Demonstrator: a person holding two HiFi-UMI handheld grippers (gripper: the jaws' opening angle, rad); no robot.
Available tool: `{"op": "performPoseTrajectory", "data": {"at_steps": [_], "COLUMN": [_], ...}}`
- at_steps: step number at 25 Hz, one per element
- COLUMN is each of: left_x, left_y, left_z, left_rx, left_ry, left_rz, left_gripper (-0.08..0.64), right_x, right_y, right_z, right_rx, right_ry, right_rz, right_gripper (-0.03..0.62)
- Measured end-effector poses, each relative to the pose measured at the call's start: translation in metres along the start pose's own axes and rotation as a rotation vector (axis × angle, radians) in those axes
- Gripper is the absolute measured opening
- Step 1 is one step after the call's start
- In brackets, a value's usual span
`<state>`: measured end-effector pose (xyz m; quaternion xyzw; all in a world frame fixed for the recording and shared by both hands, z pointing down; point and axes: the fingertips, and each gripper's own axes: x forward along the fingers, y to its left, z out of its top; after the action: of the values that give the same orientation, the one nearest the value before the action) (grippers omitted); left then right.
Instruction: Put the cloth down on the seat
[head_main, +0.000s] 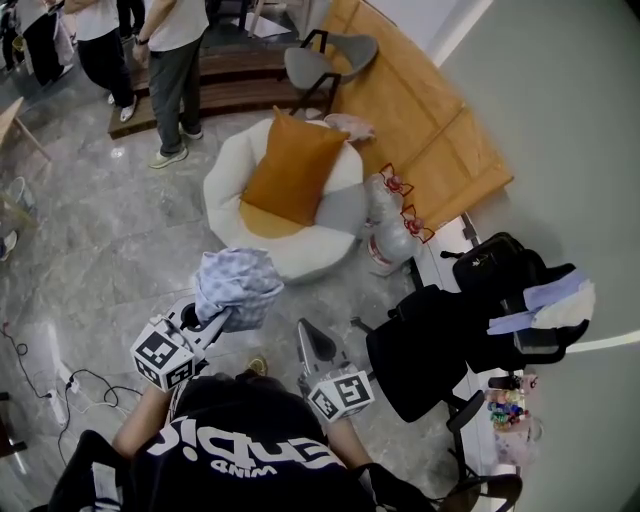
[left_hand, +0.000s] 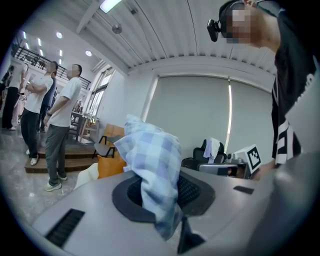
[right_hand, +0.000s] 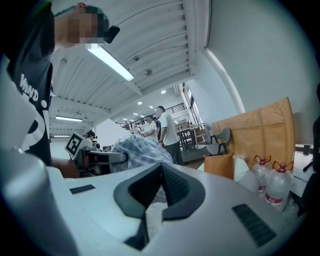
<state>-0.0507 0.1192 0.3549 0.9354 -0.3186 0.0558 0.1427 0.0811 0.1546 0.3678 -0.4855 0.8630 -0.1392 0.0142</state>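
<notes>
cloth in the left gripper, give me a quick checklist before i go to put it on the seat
1. Left gripper grip on the cloth: ok, jaws closed on a bunched fold.
2. Right gripper free: ok, jaws together, nothing between them.
3. Cloth above the seat: not ok, it hangs over the floor, short of the seat.
4. Room on the seat: not ok, the orange cushion covers most of it.
5. Cloth's loose end free of the gripper body: cannot tell.

Blue-white checked cloth (head_main: 236, 287) bunched, clamped in left gripper (head_main: 203, 322) jaws, near white round seat (head_main: 222, 195) bearing orange cushion (head_main: 295, 165)
</notes>
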Motion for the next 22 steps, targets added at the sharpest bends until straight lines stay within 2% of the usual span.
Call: {"op": "performPoseTrajectory", "data": {"at_steps": [5,14,22], "left_x": [0.005,0.003,0.029], "left_y": [-0.004,-0.002,0.016], "left_z": [0.006,0.004,0.01], "left_rx": [0.002,-0.005,-0.014], "left_ry": [-0.026,-0.025,-0.027], "left_rz": [0.029,0.054,0.033], "left_gripper": [0.082,0.083,0.083], "right_x": [0.001,0.007,0.022], "right_y": [-0.011,-0.017,-0.039], "right_z": [0.006,0.003,0.006], "right_rx": [-0.001,0.005,0.016], "right_ry": [-0.007,-0.009,-0.006], "right_rz": [0.017,0.038,0.008], "right_gripper": [0.018,0.02,0.02]}}
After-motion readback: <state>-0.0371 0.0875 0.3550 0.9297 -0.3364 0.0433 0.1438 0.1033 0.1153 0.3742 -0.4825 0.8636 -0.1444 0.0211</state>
